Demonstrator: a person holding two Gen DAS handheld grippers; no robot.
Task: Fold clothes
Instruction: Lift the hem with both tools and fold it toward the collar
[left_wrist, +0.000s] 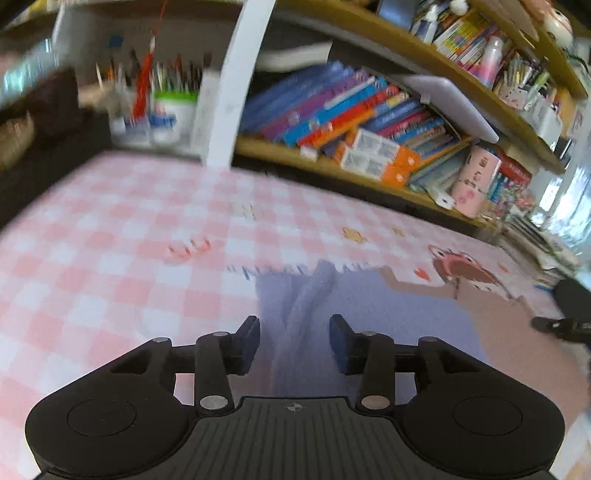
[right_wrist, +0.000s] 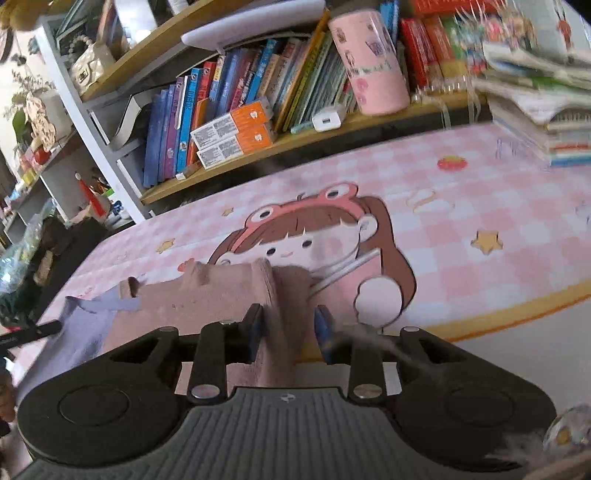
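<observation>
A soft garment, lavender (left_wrist: 391, 314) on one side and dusty pink (right_wrist: 207, 295) on the other, lies on the pink checked tablecloth (left_wrist: 110, 240). My left gripper (left_wrist: 295, 341) is open and low over the lavender part. A raised ridge of that cloth runs between its blue pads (left_wrist: 340, 343) with room on both sides. My right gripper (right_wrist: 288, 326) is open around a thick pink fold, which touches the left pad (right_wrist: 256, 328); a thin gap shows at the other pad. Each gripper's black tip shows at the edge of the other's view, the right gripper (left_wrist: 557, 325) and the left gripper (right_wrist: 33, 332).
Wooden shelves (left_wrist: 332, 162) packed with books run along the far side of the table. Pen cups (left_wrist: 166, 110) and a white post (left_wrist: 236, 85) stand at the back left. A stack of books and papers (right_wrist: 546, 110) sits on the table's far right. A cartoon girl print (right_wrist: 314, 236) covers the cloth's middle.
</observation>
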